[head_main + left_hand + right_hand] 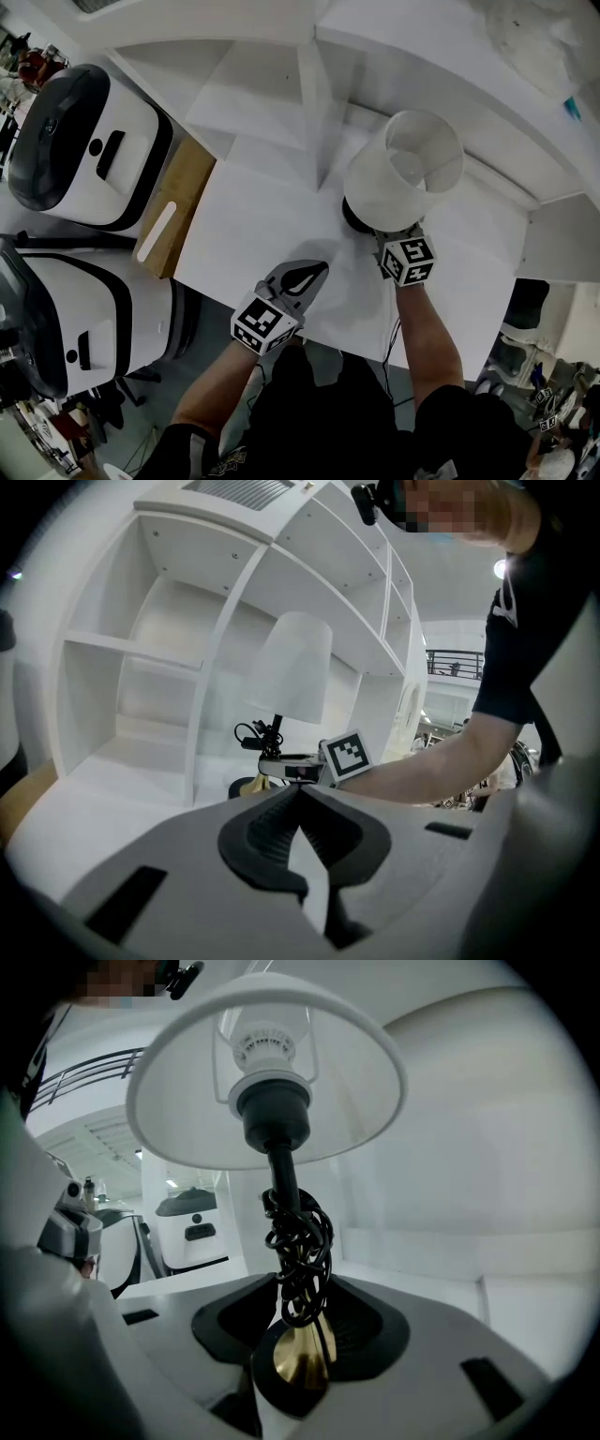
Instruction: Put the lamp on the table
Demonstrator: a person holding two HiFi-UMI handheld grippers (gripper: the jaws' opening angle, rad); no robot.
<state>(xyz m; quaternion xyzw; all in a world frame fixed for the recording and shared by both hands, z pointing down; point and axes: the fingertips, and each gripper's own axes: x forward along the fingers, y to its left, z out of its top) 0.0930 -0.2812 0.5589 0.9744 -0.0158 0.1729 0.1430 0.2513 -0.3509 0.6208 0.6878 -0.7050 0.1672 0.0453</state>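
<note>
The lamp stands upright on the white table (253, 225) near the shelf unit, its white shade (403, 169) above a dark round base (354, 220). In the right gripper view the shade (267, 1072), black stem, coiled black cord (298, 1260) and brass foot (302, 1358) rise between the jaws. My right gripper (382, 232) (300, 1335) is open around the lamp's foot, pads clear of it. My left gripper (314, 272) (300, 794) is shut on nothing and rests on the table left of the lamp. It looks toward the lamp shade (292, 667).
A white shelf unit (309, 84) rises right behind the lamp. Two white-and-black machines (84, 141) (66, 319) stand at the left, beside a wooden board (178, 202). A thin cord (389, 342) hangs over the table's front edge.
</note>
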